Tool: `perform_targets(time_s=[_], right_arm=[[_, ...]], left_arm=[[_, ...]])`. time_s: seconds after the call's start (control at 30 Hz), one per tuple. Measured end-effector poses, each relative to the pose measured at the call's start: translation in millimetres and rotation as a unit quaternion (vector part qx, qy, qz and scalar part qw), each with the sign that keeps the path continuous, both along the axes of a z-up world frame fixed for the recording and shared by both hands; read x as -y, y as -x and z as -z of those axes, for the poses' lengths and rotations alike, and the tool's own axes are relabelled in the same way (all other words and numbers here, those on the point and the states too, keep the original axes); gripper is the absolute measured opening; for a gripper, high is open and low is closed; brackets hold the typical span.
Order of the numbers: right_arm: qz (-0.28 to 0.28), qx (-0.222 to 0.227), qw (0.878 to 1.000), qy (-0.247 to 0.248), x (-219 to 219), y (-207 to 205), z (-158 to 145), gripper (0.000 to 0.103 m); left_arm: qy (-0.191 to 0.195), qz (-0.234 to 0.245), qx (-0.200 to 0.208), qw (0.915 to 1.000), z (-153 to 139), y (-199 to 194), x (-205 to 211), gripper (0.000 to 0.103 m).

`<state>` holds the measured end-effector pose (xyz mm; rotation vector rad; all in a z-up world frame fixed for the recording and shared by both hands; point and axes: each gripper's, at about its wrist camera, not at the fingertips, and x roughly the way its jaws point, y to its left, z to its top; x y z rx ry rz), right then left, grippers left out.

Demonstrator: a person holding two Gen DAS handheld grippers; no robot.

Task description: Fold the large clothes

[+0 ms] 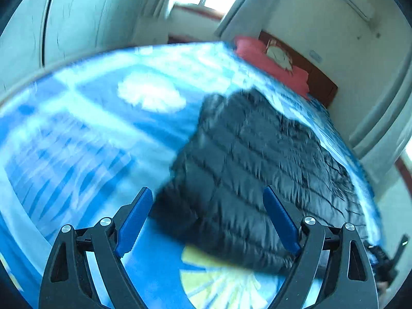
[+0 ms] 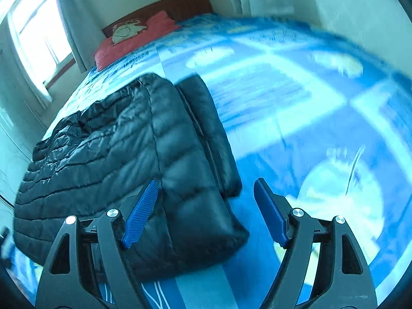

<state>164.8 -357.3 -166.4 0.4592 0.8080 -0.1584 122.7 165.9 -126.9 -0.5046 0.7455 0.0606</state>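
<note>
Our left gripper (image 1: pixel 208 200) hangs with its blue fingers (image 1: pixel 135 219) spread wide and nothing between the pads, tilted down over the near edge of a black quilted jacket (image 1: pixel 257 167). Our right gripper (image 2: pixel 206 202) is likewise parted and empty-handed, one finger (image 2: pixel 140 212) showing in front of the jacket (image 2: pixel 116 159) near its lower corner, the other over bare bedding.

The jacket lies on a bed (image 1: pixel 77 128) covered in a blue and white patterned spread, toward one side of the mattress, already doubled over at least once by the look of the stacked panel along its edge (image 2: pixel 206 128) in the right wrist view. A red pillow (image 2: pixel 139 38) sits at the head, well apart from the garment.

Both views are smeared, which suggests to us that the hands are travelling, and that is where we see the risk. The shell looks slick and puffy: a grab made in haste could catch only the top layer and drag the existing fold open. Fingers closing at uneven points could skew the next crease, and the filling may spring the bundle apart on release.
</note>
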Motion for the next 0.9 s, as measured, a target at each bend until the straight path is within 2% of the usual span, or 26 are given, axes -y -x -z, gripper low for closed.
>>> perform_targets(time_s=[0.07, 0.17, 0.2, 0.23, 0.27, 0.3, 0.33, 0.37, 0.47, 0.57, 0.7, 0.9], right_arm=[[-0.007, 0.002, 0.999, -0.035, 0, -2, 6, 0.077], [-0.013, -0.005, 0.999, -0.046, -8, -5, 13, 0.076], [-0.013, -0.004, 0.999, -0.046, -11, -5, 13, 0.074], [-0.014, 0.0, 0.999, -0.048, -12, -5, 14, 0.066], [-0.016, 0.003, 0.999, -0.052, -13, -4, 14, 0.057], [-0.018, 0.007, 0.998, -0.057, -13, -3, 13, 0.053], [-0.021, 0.013, 0.998, -0.062, -14, -1, 11, 0.044], [-0.025, 0.018, 0.997, -0.065, -14, 1, 9, 0.036], [-0.041, 0.034, 0.996, -0.064, -18, 7, -1, 0.025], [-0.048, 0.043, 0.996, -0.069, -19, 16, -7, 0.021], [-0.065, 0.043, 0.995, -0.062, -23, 31, -10, 0.02], [-0.074, 0.027, 0.994, -0.072, -23, 70, -3, 0.02]], left_arm=[[0.006, 0.0, -0.014, 0.9999, 8, -2, 5, 0.086], [-0.007, -0.005, -0.011, 0.9999, 11, -6, 9, 0.086], [0.001, -0.008, -0.01, 0.9999, 12, -10, 10, 0.086], [0.014, -0.015, -0.009, 0.9998, 15, -12, 8, 0.083], [0.03, -0.028, -0.005, 0.9992, 17, -12, 5, 0.063], [0.031, -0.042, -0.01, 0.9986, 20, -13, 3, 0.056], [0.034, -0.045, -0.01, 0.9983, 21, -12, 1, 0.046], [0.038, -0.046, -0.005, 0.9982, 22, -11, 1, 0.039], [0.028, -0.034, 0.008, 0.999, 19, -3, 2, 0.025], [0.023, -0.024, 0.017, 0.9993, 15, 9, 1, 0.02], [0.009, -0.012, 0.019, 0.9997, 7, 28, -3, 0.019], [0.016, 0.001, 0.007, 0.9999, 3, 63, -12, 0.019]])
